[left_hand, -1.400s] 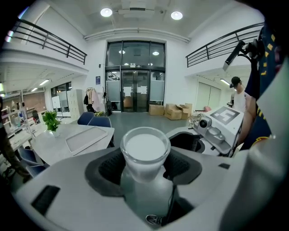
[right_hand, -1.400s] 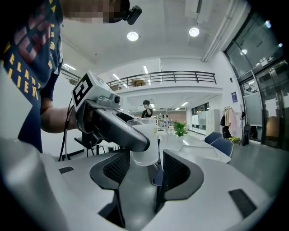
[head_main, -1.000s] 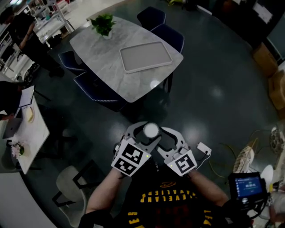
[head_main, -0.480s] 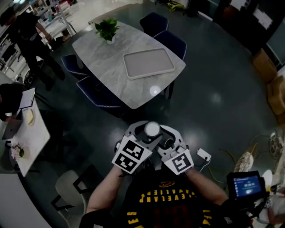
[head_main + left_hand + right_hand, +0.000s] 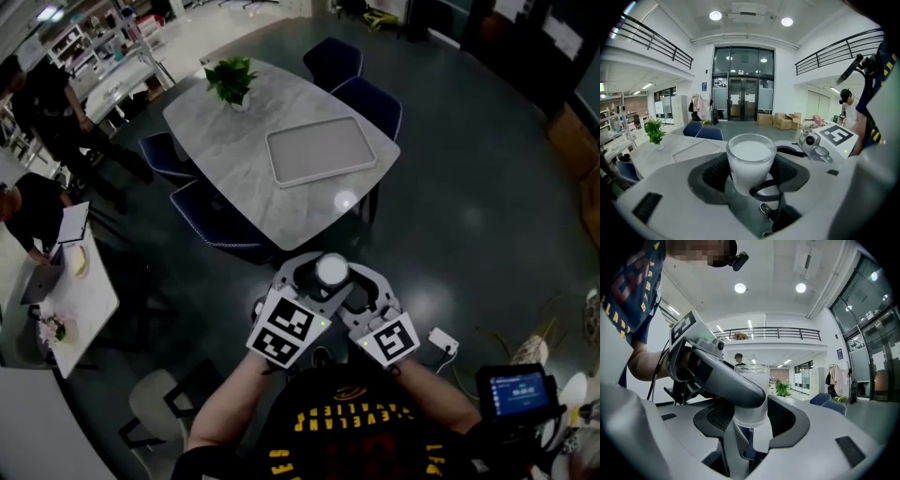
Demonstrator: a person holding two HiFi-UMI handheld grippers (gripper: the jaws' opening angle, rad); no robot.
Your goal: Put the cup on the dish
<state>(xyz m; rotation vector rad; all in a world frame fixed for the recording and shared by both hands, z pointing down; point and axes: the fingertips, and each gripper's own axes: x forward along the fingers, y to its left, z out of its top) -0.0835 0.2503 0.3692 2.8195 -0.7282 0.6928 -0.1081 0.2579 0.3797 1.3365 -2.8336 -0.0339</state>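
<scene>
A white cup [image 5: 332, 271] is held up in front of my chest, well short of the table. My left gripper [image 5: 314, 275] and my right gripper [image 5: 355, 279] meet around it from either side. In the left gripper view the cup [image 5: 750, 159] stands upright between the dark pads, gripped. In the right gripper view the cup [image 5: 752, 394] sits between the jaws, and the left gripper's jaw crosses in front of it. The dish, a grey rectangular tray [image 5: 321, 150], lies bare on the marble table [image 5: 230, 141].
A potted plant [image 5: 232, 80] stands at the table's far end. Dark blue chairs [image 5: 373, 101] surround the table. People stand by a white desk [image 5: 66, 300] at the left. A handheld screen [image 5: 517, 392] and cables lie on the floor at the right.
Table and tray have slid lower and to the right in the head view. Both grippers keep the cup between them, unchanged. A person at the left has moved.
</scene>
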